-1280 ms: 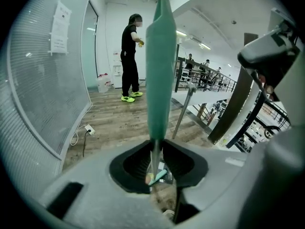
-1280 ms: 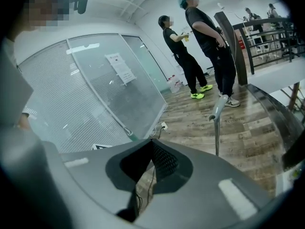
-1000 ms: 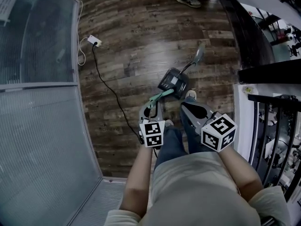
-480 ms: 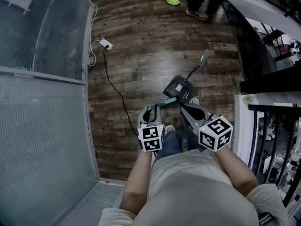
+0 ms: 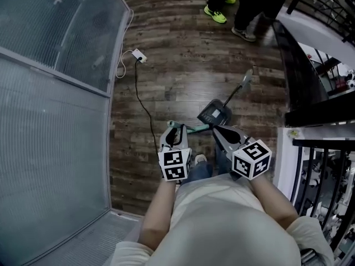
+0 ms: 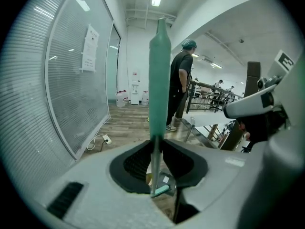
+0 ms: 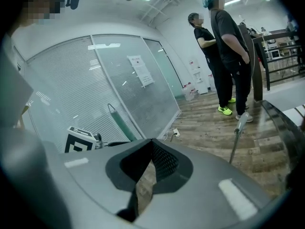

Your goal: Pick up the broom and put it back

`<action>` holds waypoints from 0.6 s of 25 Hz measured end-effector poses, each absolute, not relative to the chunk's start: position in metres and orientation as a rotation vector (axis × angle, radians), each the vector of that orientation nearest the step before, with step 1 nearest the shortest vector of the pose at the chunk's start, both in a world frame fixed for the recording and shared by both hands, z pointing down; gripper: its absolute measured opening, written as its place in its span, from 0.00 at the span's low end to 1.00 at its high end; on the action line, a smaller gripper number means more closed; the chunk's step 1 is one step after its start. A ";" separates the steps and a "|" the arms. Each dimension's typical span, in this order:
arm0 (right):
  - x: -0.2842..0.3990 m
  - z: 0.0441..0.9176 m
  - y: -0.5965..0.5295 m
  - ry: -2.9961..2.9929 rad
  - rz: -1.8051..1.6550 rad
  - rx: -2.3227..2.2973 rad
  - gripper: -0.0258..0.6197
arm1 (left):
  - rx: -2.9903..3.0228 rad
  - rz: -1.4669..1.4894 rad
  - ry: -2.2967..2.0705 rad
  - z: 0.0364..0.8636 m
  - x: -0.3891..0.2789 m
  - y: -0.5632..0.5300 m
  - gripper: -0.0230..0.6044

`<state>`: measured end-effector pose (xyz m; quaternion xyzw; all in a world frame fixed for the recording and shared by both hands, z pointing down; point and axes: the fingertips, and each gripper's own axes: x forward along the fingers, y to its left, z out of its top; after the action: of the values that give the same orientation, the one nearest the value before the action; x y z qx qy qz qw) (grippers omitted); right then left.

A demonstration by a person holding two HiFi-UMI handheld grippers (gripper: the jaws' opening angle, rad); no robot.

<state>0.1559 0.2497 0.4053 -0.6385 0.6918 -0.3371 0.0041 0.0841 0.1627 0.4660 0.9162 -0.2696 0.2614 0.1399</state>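
Observation:
My left gripper (image 5: 173,133) is shut on the broom (image 5: 191,128), whose teal handle runs across the wooden floor toward the dark dustpan (image 5: 215,113). In the left gripper view the teal handle (image 6: 159,80) stands upright between the jaws, and the pads (image 6: 143,163) clamp its thin lower shaft. My right gripper (image 5: 220,132) hangs just to the right, shut with nothing in it, above the person's shoe. In the right gripper view its jaw tips (image 7: 151,149) meet, and the broom's teal handle end (image 7: 116,118) shows at left. The dustpan's upright handle (image 7: 237,132) stands at right.
A glass partition with blinds (image 5: 50,93) fills the left side. A white power strip (image 5: 138,55) and its black cable lie on the floor beside it. People's feet (image 5: 215,14) stand at the top. A black railing (image 5: 321,165) and a white ledge border the right.
Both grippers have risen and the left has lifted the broom handle with it. The head view has tipped forward, bringing the standing people's feet further into the picture.

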 end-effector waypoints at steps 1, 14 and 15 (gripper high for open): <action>0.153 0.403 0.250 2.176 -1.045 -1.998 0.05 | 2.650 0.753 -0.782 0.463 0.080 0.165 0.17; 0.117 0.382 0.255 2.255 -0.926 -1.976 0.05 | 2.644 0.706 -0.780 0.434 0.029 0.187 0.17; 0.114 0.381 0.255 2.254 -0.921 -1.976 0.05 | 2.641 0.706 -0.777 0.433 0.025 0.189 0.17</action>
<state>0.1140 0.2553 0.3809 -0.6302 0.7188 -0.2937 0.0027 0.0252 0.1887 0.4330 0.9189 -0.2702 0.2456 0.1491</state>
